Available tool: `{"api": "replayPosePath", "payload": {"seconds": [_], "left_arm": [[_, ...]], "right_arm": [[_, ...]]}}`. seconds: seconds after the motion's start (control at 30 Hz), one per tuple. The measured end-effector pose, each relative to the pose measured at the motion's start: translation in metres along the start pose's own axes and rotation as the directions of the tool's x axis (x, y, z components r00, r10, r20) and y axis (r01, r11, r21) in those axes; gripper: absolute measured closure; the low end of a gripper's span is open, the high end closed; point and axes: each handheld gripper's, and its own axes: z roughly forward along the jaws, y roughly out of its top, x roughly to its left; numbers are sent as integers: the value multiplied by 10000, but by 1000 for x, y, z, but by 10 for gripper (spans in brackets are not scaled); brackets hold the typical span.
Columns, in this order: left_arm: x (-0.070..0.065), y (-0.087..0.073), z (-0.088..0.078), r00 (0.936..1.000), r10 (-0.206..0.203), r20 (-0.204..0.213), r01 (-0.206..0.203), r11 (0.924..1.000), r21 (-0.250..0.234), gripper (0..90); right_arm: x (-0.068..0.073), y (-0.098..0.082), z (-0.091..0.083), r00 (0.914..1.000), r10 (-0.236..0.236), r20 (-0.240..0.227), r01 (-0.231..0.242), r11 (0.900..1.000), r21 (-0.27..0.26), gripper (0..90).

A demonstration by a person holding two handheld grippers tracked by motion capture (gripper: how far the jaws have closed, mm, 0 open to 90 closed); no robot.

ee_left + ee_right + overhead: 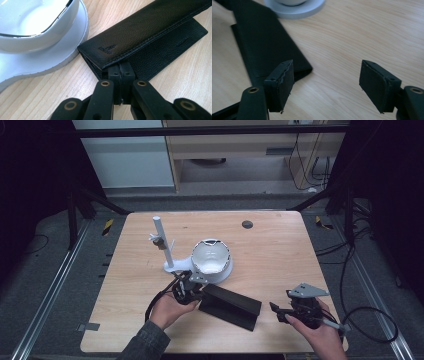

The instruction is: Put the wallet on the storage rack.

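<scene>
- the left gripper [121, 72] is clamping its jaws tight on the near edge of the black leather case [150, 37], close to the corner beside the white stand base [37, 62].
- the case is lying folded on the wooden table [280, 250], just in front of the white bowl [211, 257], between the two hands.
- the right gripper [327, 85] is hovering above the table with its jaws standing apart, holding nothing, near the case's other end.

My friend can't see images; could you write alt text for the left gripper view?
The left gripper is clamped shut on the edge of a folded black leather case lying on a light wooden table. A white bowl on a white stand base sits just beyond.
</scene>
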Motion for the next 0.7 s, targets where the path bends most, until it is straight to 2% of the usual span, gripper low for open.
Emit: {"api": "replayPosePath", "payload": {"seconds": [0.03, 0.07, 0.13, 0.23, 0.33, 0.47, 0.53, 0.6, 0.7], "left_arm": [[0, 0, 0, 10000, 0, 0, 0, 10000, 0, 896], [4, 0, 1, 9999, -49, 144, 51, 9999, -124, 896], [6, 2, 2, 9996, -92, 255, 99, 9996, -256, 896], [8, 5, 4, 9997, -69, 249, 75, 9997, -243, 896], [11, 6, 6, 9998, -129, 139, 133, 9995, -278, 895], [17, 11, 6, 9995, -301, -20, 300, 9991, -301, 895], [19, 13, 6, 9991, -427, -88, 424, 9986, -311, 895], [22, 14, 5, 9985, -547, -43, 545, 9980, -309, 895], [23, 16, 5, 9985, -540, -64, 539, 9984, -191, 894]], "right_arm": [[0, 0, 0, 10000, 0, 0, 0, 10000, 0, 284], [9, 9, -1, 9988, -415, -247, 419, 9990, 154, 285], [21, 21, -1, 9955, -826, -456, 839, 9962, 255, 285], [40, 40, 0, 9848, -1552, -778, 1597, 9856, 559, 264], [52, 53, 3, 9740, -2032, -1007, 2117, 9738, 830, 254], [56, 60, 11, 9646, -2381, -1134, 2515, 9599, 1239, 251], [55, 60, 19, 9635, -2402, -1182, 2560, 9559, 1442, 259], [53, 59, 27, 9579, -2544, -1328, 2742, 9478, 1627, 262], [50, 62, 40, 9528, -2606, -1557, 2879, 9384, 1911, 286]]}}
